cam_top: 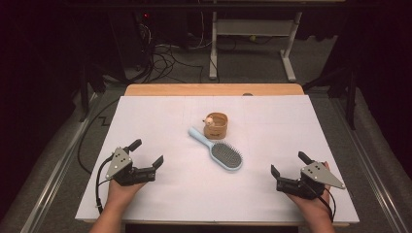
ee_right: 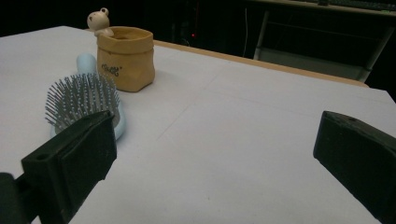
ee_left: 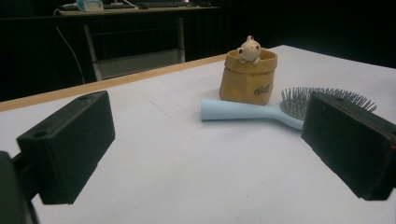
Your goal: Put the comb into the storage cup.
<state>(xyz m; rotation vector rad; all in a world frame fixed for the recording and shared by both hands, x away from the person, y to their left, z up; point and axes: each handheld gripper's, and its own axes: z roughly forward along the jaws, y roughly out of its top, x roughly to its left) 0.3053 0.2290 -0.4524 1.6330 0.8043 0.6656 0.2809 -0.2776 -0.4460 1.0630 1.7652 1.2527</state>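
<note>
A light blue hairbrush (cam_top: pixel 219 150) lies bristles up near the middle of the white table top (cam_top: pixel 160 116), its handle (ee_left: pixel 233 111) pointing at a small tan pot (cam_top: pixel 216 124) with a little bear figure (ee_left: pixel 249 49) on its rim. The pot (ee_right: pixel 125 58) stands just behind the brush head (ee_right: pixel 84 100). My left gripper (cam_top: pixel 146 152) rests open at the front left, empty. At the front right my right gripper (cam_top: pixel 288 164) is open too, nothing between its jaws.
The table's wooden far edge (cam_top: pixel 214 89) shows beyond the white sheet. Behind it stand a white desk frame (cam_top: pixel 252 39) and tangled cables (cam_top: pixel 165 58) on the floor. Wide bare sheet lies between both grippers and the brush.
</note>
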